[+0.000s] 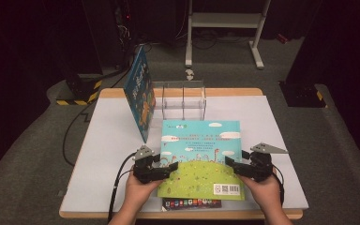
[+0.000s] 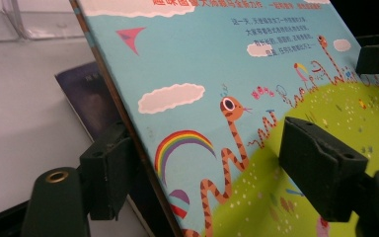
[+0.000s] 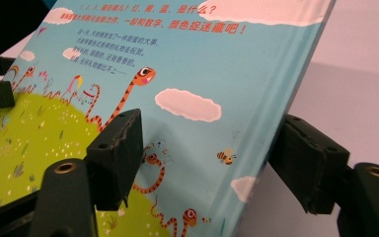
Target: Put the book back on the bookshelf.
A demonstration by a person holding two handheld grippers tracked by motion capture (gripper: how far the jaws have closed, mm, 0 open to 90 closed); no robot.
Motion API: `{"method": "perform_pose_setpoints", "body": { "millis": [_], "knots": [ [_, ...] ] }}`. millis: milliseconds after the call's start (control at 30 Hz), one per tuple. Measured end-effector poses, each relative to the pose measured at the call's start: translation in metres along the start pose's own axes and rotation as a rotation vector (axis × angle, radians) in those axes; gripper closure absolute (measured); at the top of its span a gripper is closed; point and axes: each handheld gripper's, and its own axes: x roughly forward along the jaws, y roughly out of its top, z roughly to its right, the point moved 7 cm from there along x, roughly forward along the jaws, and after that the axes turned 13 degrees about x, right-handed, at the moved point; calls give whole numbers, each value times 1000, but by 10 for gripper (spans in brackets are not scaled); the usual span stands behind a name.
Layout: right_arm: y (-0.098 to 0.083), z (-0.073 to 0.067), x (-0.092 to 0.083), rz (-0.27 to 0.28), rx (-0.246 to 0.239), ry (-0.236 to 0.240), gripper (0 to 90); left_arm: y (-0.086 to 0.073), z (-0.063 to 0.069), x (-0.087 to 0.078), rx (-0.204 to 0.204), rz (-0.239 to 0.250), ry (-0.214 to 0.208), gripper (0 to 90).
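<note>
Picture book (image 1: 200, 150) near table's (image 1: 103, 140) front edge, back cover up, before clear rack (image 1: 183, 101). Left gripper (image 1: 168, 167) clamps book's left edge, right gripper (image 1: 231, 165) its right edge. Dark book (image 1: 192, 203) underneath. Blue book (image 1: 139, 91) leans left of rack.

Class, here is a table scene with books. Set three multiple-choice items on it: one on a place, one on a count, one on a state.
1. Where does the dark book lie?
A. in the clear rack
B. under the picture book, at the table's near edge
C. on the floor

2. How many books are there?
A. one
B. five
C. three

3. How is the blue book at the back?
A. standing on edge beside the rack
B. lying flat
C. lying open

Key:
1 B, its strip shows below the picture book.
2 C, there is one dark, one picture and one blue book.
3 A, its cover rises tilted at the rack's left end.
</note>
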Motion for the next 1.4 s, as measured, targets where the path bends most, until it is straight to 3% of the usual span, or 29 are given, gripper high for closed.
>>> {"method": "perform_pose_setpoints", "body": {
  "millis": [300,467,933,1167,1300,1400],
  "knots": [
    [26,-2,-2,92,-7,-6,376,23,-10,1,17,69,52,317],
    [35,-5,-6,136,-23,-12,390,36,-10,-3,73,90,91,328],
    [57,-23,-22,258,-83,-20,466,61,-12,-20,118,218,181,428],
    [69,-30,-31,312,-106,-33,482,75,-10,-26,176,267,227,475],
    [76,-33,-33,337,-125,-53,476,81,-12,-25,167,272,219,475],
    [80,-34,-35,354,-131,-56,476,86,-13,-25,191,291,231,474]
  ]
}}
